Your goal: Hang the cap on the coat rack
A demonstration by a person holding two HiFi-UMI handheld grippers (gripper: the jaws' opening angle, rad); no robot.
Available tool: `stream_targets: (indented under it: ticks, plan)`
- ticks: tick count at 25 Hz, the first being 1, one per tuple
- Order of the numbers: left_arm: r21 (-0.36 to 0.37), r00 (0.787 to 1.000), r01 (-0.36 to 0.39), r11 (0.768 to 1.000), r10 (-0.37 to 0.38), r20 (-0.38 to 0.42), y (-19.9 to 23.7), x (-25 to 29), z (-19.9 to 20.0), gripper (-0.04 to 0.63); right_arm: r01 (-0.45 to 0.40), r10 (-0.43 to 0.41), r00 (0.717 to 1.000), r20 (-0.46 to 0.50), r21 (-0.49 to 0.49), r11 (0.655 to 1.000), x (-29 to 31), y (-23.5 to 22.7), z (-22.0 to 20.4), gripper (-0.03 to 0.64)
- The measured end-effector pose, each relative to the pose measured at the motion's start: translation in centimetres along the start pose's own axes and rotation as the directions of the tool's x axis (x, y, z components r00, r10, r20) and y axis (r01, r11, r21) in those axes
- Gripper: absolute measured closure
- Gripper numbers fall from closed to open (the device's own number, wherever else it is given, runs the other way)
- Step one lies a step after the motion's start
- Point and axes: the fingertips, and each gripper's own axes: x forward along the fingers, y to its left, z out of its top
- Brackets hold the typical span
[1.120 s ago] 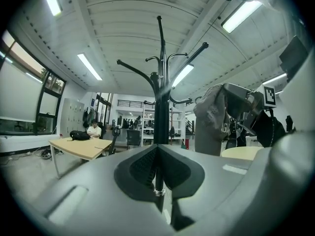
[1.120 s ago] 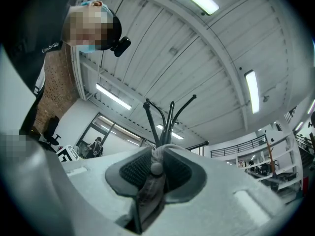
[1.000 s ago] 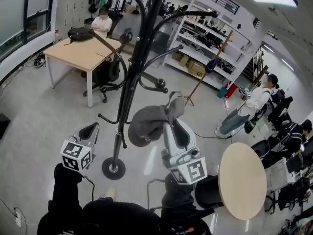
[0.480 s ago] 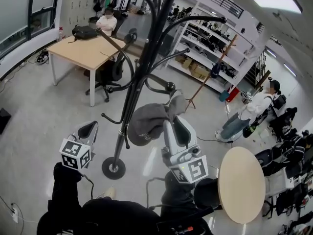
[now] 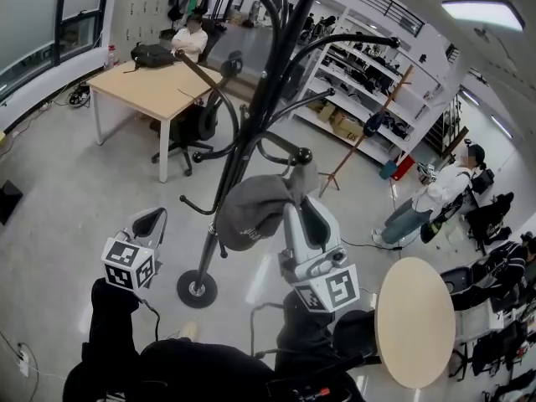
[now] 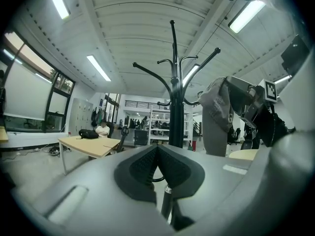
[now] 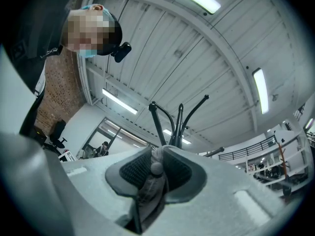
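The black coat rack (image 5: 243, 132) stands on its round base (image 5: 197, 289), with curved hooks (image 5: 285, 149) at several heights. A grey cap (image 5: 249, 209) hangs from my right gripper (image 5: 300, 193), which is shut on a fold of its fabric (image 7: 153, 178). The cap hangs close against the pole, just below a knob-tipped hook (image 5: 303, 155). The rack's top prongs (image 7: 172, 122) show beyond the right jaws. My left gripper (image 5: 155, 216) is shut and empty, low and left of the pole. From the left gripper (image 6: 157, 149), the rack (image 6: 174, 107) stands ahead, the cap (image 6: 216, 117) to its right.
A wooden table (image 5: 155, 86) with a black bag and an office chair (image 5: 193, 128) stand behind the rack; a person sits there. A round table (image 5: 414, 321) is at my right. Shelving (image 5: 360, 74) lines the back, and another person (image 5: 431, 199) sits at right.
The right gripper and cap have edged a little up and toward the rack; the knob-tipped hook now sits closer above the cap. The left gripper has hardly moved.
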Motion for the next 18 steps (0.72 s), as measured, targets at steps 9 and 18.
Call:
stream_targets:
  ticks: [9,18]
  plan:
    - [0.006,1.0,0.021,1.0,-0.021,-0.018,0.1,0.7,-0.3,0.594,0.062,-0.061,0.998,-0.035,0.019,0.998,-0.7,-1.3,-1.8,0.537]
    - [0.01,0.998,0.052,0.999,-0.052,-0.047,-0.3,2.1,-1.2,0.594,0.105,-0.102,0.992,-0.078,0.035,0.994,-1.8,-2.3,-3.9,0.537]
